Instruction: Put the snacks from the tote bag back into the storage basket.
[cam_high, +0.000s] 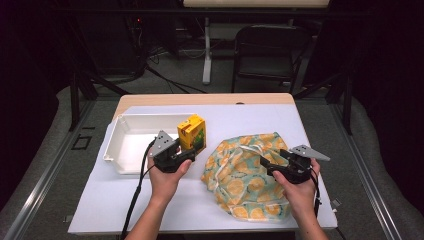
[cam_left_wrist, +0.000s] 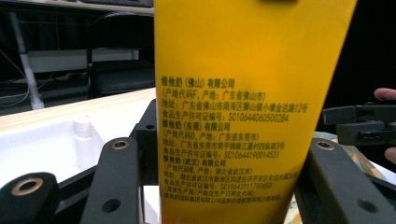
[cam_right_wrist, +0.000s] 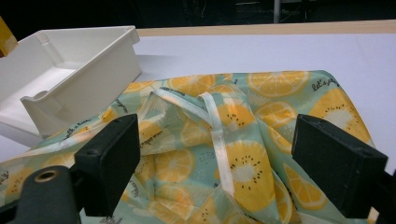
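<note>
At centre frame the left claw (cam_high: 192, 149) pinches a yellow carton (cam_high: 192, 132) upright beside the tray (cam_high: 125, 145), while the right claw (cam_high: 270, 162), spread, hovers over the bag (cam_high: 240, 185).

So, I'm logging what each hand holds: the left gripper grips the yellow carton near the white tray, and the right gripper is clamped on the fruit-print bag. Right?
Not quite. The right gripper is open above the fruit-print bag, as the right gripper view shows. The left gripper does grip the yellow carton near the white tray.
</note>
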